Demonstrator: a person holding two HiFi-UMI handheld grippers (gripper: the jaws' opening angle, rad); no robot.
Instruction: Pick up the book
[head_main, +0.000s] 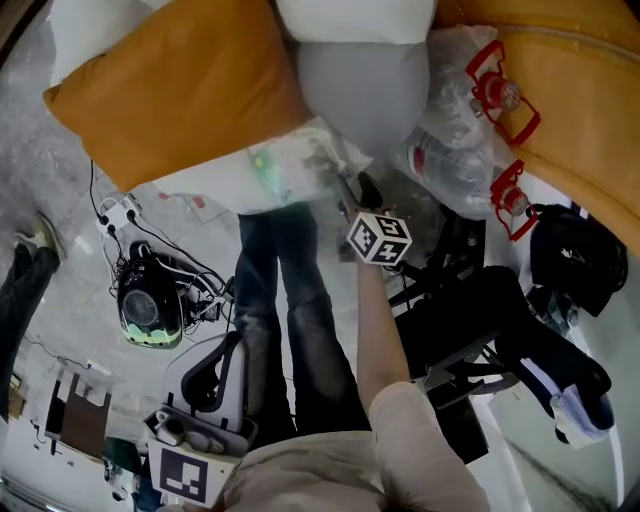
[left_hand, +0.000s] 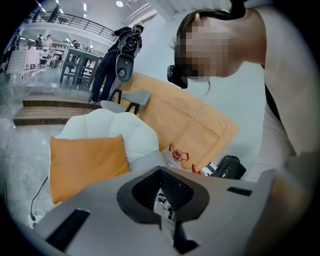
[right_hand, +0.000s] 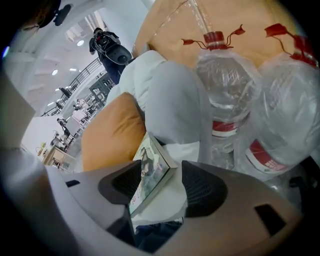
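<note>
Right gripper (right_hand: 159, 184): jaws wide, straddling book (right_hand: 150, 172) without pressing, apparently lined up to clamp its near edge. Book lay tilted at white cushion's (right_hand: 184, 150) edge, beside orange cushion (right_hand: 110, 135). Left gripper (left_hand: 161, 186): jaws together, empty, seemingly idle.

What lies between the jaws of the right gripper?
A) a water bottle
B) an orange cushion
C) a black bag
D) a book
D: in the right gripper view the book lies tilted between the spread jaws of the right gripper, with the pads not yet pressing on it.
</note>
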